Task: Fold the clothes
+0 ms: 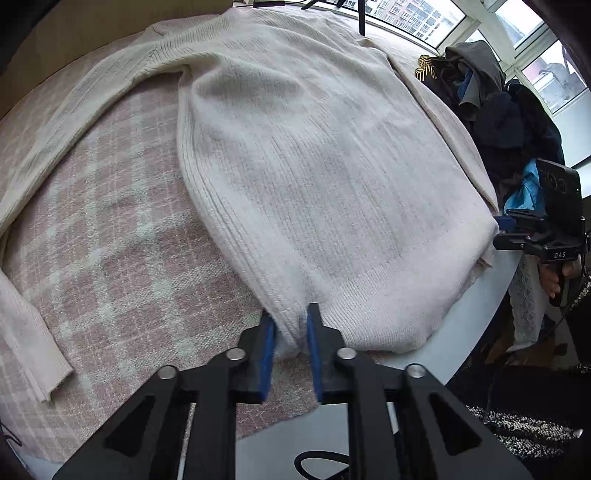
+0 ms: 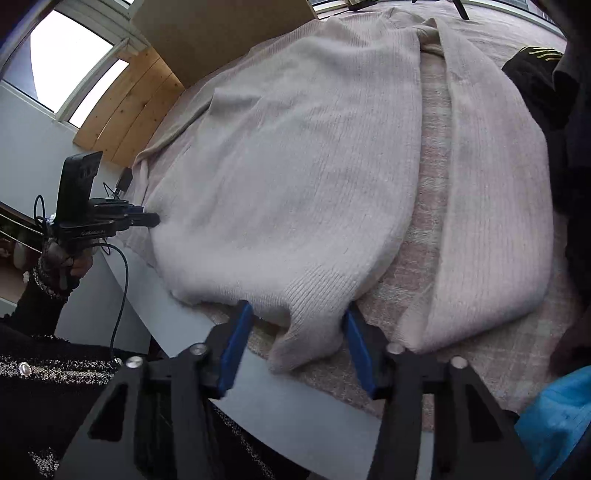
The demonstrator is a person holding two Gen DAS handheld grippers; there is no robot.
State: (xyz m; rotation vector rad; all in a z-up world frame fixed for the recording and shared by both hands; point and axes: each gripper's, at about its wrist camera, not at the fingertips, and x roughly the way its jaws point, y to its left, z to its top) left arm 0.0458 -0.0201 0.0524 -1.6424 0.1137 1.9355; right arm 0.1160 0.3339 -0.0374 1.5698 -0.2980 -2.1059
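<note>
- A round pale grey desk (image 1: 476, 306) covered by a pink and white checked cloth (image 1: 110, 236).
- Large windows (image 1: 532, 44) let in flat daylight, with apartment blocks (image 1: 413, 16) outside.
- Light wooden panelling (image 2: 125, 110) beside another window (image 2: 62, 51).

1. A pink plaid blanket (image 1: 110, 229) covered the counter (image 1: 480, 314).
2. Dark clothes (image 1: 509, 122) were heaped near the windows (image 1: 546, 70).
3. A wooden panel (image 2: 125, 110) leaned by the wall.
4. Blue cloth (image 2: 557, 417) showed lower right.
</note>
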